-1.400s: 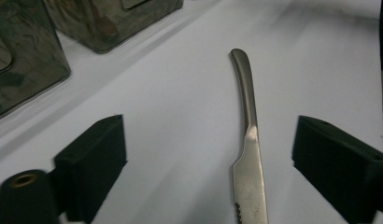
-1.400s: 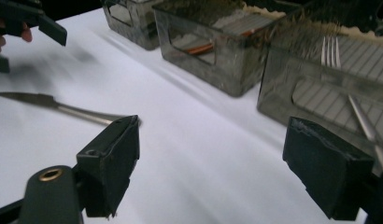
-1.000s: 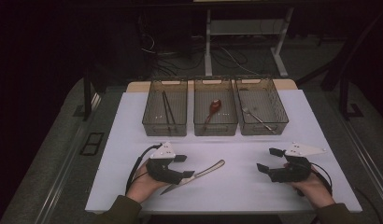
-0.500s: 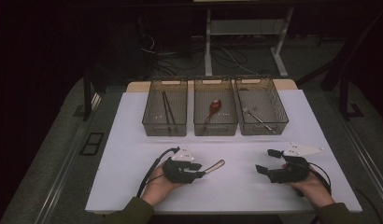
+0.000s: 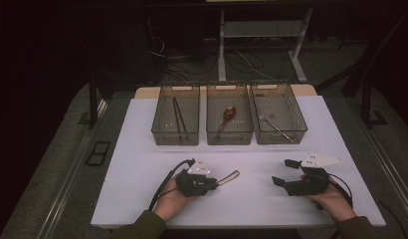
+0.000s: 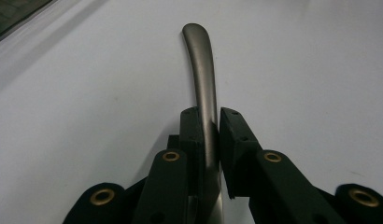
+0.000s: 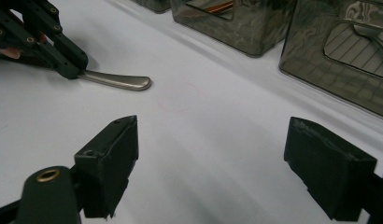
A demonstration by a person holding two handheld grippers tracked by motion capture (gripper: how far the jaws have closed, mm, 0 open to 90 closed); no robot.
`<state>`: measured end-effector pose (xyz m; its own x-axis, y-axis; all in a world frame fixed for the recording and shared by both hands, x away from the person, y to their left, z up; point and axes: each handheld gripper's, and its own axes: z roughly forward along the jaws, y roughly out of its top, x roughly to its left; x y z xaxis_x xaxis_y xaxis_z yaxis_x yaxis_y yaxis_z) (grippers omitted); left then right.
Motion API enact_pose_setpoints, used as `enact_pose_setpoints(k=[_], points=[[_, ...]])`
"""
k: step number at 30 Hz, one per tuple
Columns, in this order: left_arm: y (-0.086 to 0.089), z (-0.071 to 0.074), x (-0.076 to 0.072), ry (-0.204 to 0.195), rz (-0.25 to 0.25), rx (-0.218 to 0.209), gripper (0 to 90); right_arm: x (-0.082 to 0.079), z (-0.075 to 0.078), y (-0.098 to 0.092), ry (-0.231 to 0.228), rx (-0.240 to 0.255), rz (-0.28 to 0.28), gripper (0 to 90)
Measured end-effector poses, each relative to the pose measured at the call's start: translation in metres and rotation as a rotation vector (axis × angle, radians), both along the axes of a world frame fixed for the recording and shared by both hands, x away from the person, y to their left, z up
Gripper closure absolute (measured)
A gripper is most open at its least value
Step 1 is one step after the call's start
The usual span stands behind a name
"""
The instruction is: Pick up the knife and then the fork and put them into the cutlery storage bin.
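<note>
**Hand-held gripper pinching a slick handle: slip risk ahead**

Left hand-held gripper (image 6: 215, 126), nearest in, clamped on the metal utensil (image 6: 199, 60), jaws just closed in with the handle between the pads. Lying low on the white table (image 5: 142, 164), near the front edge, handle end poking out ahead toward the right, business end tucked under the gripper body and impossible to identify.

Narrow, polished metal caught across a small patch of pad: likely to swivel or droop once lifted, maybe to slide out altogether. Off-centre hold too, so a fair chance of the heavier end swinging down.

Over to the right hand-held gripper (image 5: 284, 172): spread wide, nothing between the jaws, parked well apart from the utensil. No help there if the thing drops.

Farther back, three clear bins in a row: chopsticks bin (image 5: 177, 117), spoon bin (image 5: 227, 117), fork bin (image 5: 271, 124). Protruding handle liable to clip a bin wall on the way over, knocking the grip loose or nudging the bin. Wrong bin also possible if not matched with care.
</note>
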<state>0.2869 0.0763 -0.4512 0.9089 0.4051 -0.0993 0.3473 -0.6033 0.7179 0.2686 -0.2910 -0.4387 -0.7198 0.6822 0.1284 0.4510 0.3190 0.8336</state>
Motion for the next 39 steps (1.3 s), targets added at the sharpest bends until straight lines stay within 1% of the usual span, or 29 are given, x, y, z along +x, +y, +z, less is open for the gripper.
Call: enact_pose_setpoints(k=[2, 3, 4, 5, 6, 7, 8, 9, 11, 12, 13, 14, 15, 16, 17, 18, 19, 21, 22, 23, 25, 26, 30, 31, 32, 33, 35, 37, 39], points=[[0.0, 0.001, 0.0, -0.01, -0.007, 0.009, 79.0, 0.0, 0.0, 0.0, 0.006, -0.002, -0.002, 14.9], [0.0, 0.002, 0.0, -0.021, -0.016, 0.028, 79.1, 0.0, -0.001, 0.001, 0.013, -0.001, -0.001, 14.7], [-0.001, 0.002, -0.001, -0.021, -0.01, 0.022, 79.1, 0.0, -0.001, 0.001, 0.01, 0.004, -0.001, 14.6], [0.0, 0.002, 0.0, -0.02, -0.022, 0.037, 79.1, 0.0, -0.001, 0.0, 0.002, 0.01, 0.0, 14.6], [0.0, 0.002, 0.0, -0.013, -0.015, 0.022, 79.1, 0.0, 0.0, 0.0, 0.007, 0.017, -0.002, 14.6], [0.0, 0.003, 0.0, -0.009, -0.016, 0.022, 79.1, 0.0, 0.0, 0.0, 0.007, 0.02, -0.006, 14.6], [0.001, 0.003, 0.0, -0.003, -0.015, 0.023, 79.1, 0.001, 0.0, 0.0, 0.005, 0.014, -0.008, 14.6], [0.002, 0.005, 0.0, -0.004, -0.025, 0.036, 79.1, 0.001, 0.001, 0.0, 0.008, 0.0, -0.007, 14.7], [0.004, 0.008, 0.002, -0.005, -0.04, 0.033, 79.1, 0.002, 0.003, -0.001, 0.013, -0.018, 0.007, 14.7], [0.003, 0.009, 0.001, 0.0, -0.027, 0.009, 79.1, 0.003, 0.004, -0.001, 0.022, -0.02, 0.018, 14.6], [0.004, 0.011, 0.001, 0.001, -0.035, 0.01, 79.1, 0.004, 0.005, -0.001, 0.034, -0.016, 0.028, 14.6], [0.004, 0.012, 0.0, 0.007, -0.032, -0.004, 79.1, 0.004, 0.007, -0.001, 0.039, -0.016, 0.048, 14.6], [0.005, 0.014, 0.0, 0.007, -0.038, -0.008, 79.1, 0.004, 0.008, -0.001, 0.033, -0.03, 0.065, 14.6], [0.005, 0.015, 0.0, 0.005, -0.047, -0.01, 79.1, 0.003, 0.01, 0.001, 0.023, -0.042, 0.068, 14.6], [0.006, 0.018, 0.001, 0.002, -0.064, -0.002, 79.1, 0.002, 0.012, 0.002, 0.022, -0.04, 0.084, 14.6], [0.006, 0.019, 0.001, 0.0, -0.071, -0.005, 79.1, 0.002, 0.013, 0.003, 0.027, -0.031, 0.109, 13.4], [0.007, 0.021, 0.001, 0.003, -0.081, -0.007, 79.1, 0.002, 0.014, 0.004, 0.025, -0.032, 0.12, 12.7], [0.007, 0.026, 0.001, -0.001, -0.112, -0.009, 79.1, 0.003, 0.016, 0.007, 0.036, -0.056, 0.155, 13.0], [0.007, 0.028, 0.0, 0.0, -0.122, -0.01, 79.1, 0.004, 0.016, 0.011, 0.028, -0.08, 0.162, 13.1], [0.007, 0.03, 0.0, 0.0, -0.135, -0.004, 79.1, 0.006, 0.017, 0.013, 0.032, -0.094, 0.183, 13.8], [0.006, 0.033, 0.0, -0.007, -0.17, 0.0, 79.0, 0.009, 0.018, 0.02, 0.034, -0.115, 0.215, 13.9], [0.006, 0.035, 0.0, -0.006, -0.186, 0.002, 79.1, 0.011, 0.02, 0.023, 0.042, -0.123, 0.241, 14.2], [0.002, 0.04, 0.001, 0.005, -0.25, -0.01, 79.0, 0.017, 0.026, 0.036, 0.047, -0.13, 0.319, 16.2], [0.0, 0.041, 0.002, 0.006, -0.266, -0.006, 79.1, 0.018, 0.028, 0.04, 0.046, -0.128, 0.336, 16.3], [-0.002, 0.043, 0.003, -0.002, -0.283, 0.0, 79.1, 0.019, 0.03, 0.044, 0.05, -0.13, 0.359, 16.6], [-0.004, 0.044, 0.003, -0.003, -0.29, -0.005, 79.0, 0.02, 0.032, 0.048, 0.052, -0.134, 0.38, 18.4], [-0.008, 0.048, 0.006, -0.009, -0.316, 0.003, 79.0, 0.022, 0.037, 0.057, 0.055, -0.137, 0.421, 19.4], [-0.012, 0.052, 0.008, -0.011, -0.344, 0.006, 79.0, 0.024, 0.041, 0.065, 0.052, -0.142, 0.463, 22.6], [-0.016, 0.055, 0.009, -0.011, -0.361, 0.001, 79.0, 0.027, 0.044, 0.073, 0.048, -0.158, 0.496, 24.1]])
